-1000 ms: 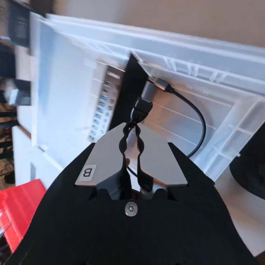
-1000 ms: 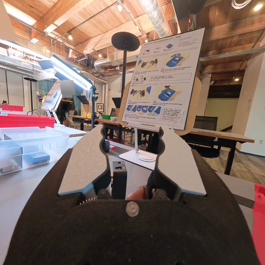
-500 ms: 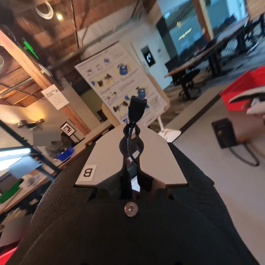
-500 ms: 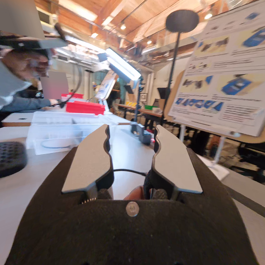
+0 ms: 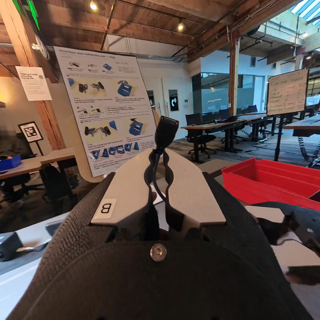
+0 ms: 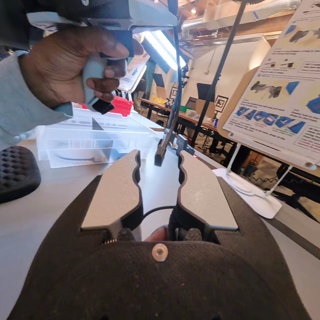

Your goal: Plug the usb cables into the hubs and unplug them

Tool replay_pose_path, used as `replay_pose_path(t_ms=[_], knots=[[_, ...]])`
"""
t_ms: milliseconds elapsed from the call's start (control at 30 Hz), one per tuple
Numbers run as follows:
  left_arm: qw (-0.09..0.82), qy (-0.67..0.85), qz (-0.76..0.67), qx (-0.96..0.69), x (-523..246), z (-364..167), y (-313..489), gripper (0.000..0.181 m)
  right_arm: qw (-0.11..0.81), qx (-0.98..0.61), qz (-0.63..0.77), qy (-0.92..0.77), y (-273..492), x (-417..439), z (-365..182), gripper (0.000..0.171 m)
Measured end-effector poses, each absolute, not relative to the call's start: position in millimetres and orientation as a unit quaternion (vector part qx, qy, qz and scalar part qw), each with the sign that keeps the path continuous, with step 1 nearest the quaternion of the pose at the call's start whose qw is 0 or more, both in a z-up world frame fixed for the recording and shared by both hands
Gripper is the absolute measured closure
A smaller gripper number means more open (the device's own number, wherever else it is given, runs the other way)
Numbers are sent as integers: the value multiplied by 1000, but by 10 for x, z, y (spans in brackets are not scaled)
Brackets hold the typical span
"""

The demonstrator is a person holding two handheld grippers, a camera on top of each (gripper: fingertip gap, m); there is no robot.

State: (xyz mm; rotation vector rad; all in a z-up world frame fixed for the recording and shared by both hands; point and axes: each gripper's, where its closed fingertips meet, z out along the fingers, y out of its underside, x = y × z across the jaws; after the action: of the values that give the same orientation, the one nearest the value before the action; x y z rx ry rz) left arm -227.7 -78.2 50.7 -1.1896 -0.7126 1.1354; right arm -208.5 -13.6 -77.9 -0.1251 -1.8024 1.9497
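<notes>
My left gripper (image 5: 158, 153) is shut on a black USB cable (image 5: 156, 174). The cable's socket end (image 5: 167, 131) sticks up past the fingertips, raised above the table. In the right wrist view this gripper (image 6: 107, 15) is held in a hand (image 6: 69, 65) at the upper left. The cable (image 6: 175, 97) hangs from it down to a dark end piece (image 6: 159, 155) near the table. My right gripper (image 6: 158, 155) is open and empty, low over the table, just short of that end piece. A thin black cable loop (image 6: 155, 208) lies behind its fingers.
A clear plastic bin (image 6: 97, 133) holds another cable with a silver plug (image 6: 98, 158). A black dimpled pad (image 6: 15, 173) lies at the left. An instruction board (image 6: 280, 90) on a white base (image 6: 249, 197) stands at the right. A red bin (image 5: 270, 180) sits nearby. My right fingertips sit around 15 cm from my left ones.
My left gripper has lifted the black cable out of the clear bin and swung up and right. My right gripper has turned left toward the bin, still open.
</notes>
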Motion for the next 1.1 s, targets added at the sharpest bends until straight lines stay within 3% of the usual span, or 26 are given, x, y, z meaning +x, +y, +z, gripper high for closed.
replay_pose_path(t_ms=[33, 100, 233, 333, 433, 600, 767, 900, 967, 1100], knots=[[629, -313, 483, -523, -2282, 482, -753, 173, 240, -46, 712, -658, -124, -2096, -775, 137], [638, -317, 467, -523, -2289, 457, -738, 173, 229, -49, 719, -654, -97, -2102, -762, 161], [657, -322, 449, -513, -2284, 463, -772, 173, 193, -75, 721, -661, -80, -2157, -792, 163], [670, -301, 455, -504, -2239, 479, -754, 168, 85, -117, 758, -637, -67, -2137, -723, 164], [674, -269, 484, -489, -2155, 431, -712, 148, -45, -177, 795, -579, 13, -2176, -605, 164], [662, -205, 499, -520, -1985, -44, -363, 127, -191, -229, 823, -483, 139, -2220, -440, 165], [624, -156, 501, -579, -1930, -494, 3, 126, -241, -222, 823, -463, 94, -2108, -384, 165], [729, -247, 335, -544, -1992, -506, -50, 133, -206, -182, 827, -490, 68, -1996, -346, 165], [787, -268, 196, -521, -1953, -491, -46, 146, -190, -169, 829, -498, 69, -1968, -325, 165], [821, -283, -28, -496, -1866, -513, 46, 155, -176, -153, 824, -516, 33, -1928, -352, 165]])
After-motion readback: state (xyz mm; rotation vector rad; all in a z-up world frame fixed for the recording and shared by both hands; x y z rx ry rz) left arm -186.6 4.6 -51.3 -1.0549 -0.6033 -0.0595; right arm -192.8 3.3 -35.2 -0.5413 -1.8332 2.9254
